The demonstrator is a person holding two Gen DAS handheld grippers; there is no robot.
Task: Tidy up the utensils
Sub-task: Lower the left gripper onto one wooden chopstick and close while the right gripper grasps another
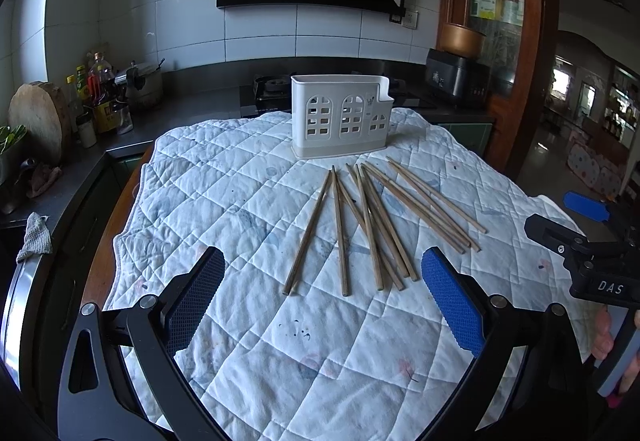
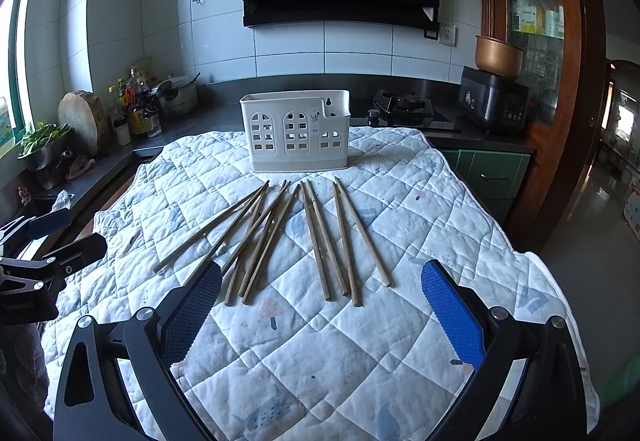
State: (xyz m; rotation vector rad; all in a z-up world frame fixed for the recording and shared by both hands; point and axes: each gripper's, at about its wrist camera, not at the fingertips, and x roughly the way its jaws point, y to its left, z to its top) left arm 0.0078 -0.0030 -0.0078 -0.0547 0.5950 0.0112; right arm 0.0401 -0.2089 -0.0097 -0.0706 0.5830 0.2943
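Above the quilt's near edge, left gripper and right gripper gape wide, empty; ten chopsticks; one holder

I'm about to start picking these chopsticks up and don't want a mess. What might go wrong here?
The chopsticks overlap, so the open right gripper may drag neighbours along. The soft quilt may bunch under the fingertips. The light holder could tip if a stick hits its rim.

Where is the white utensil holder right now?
The white utensil holder stands upright at the far end of the quilted cloth, just beyond the tips of the loose chopsticks, with the stove on the counter behind it.
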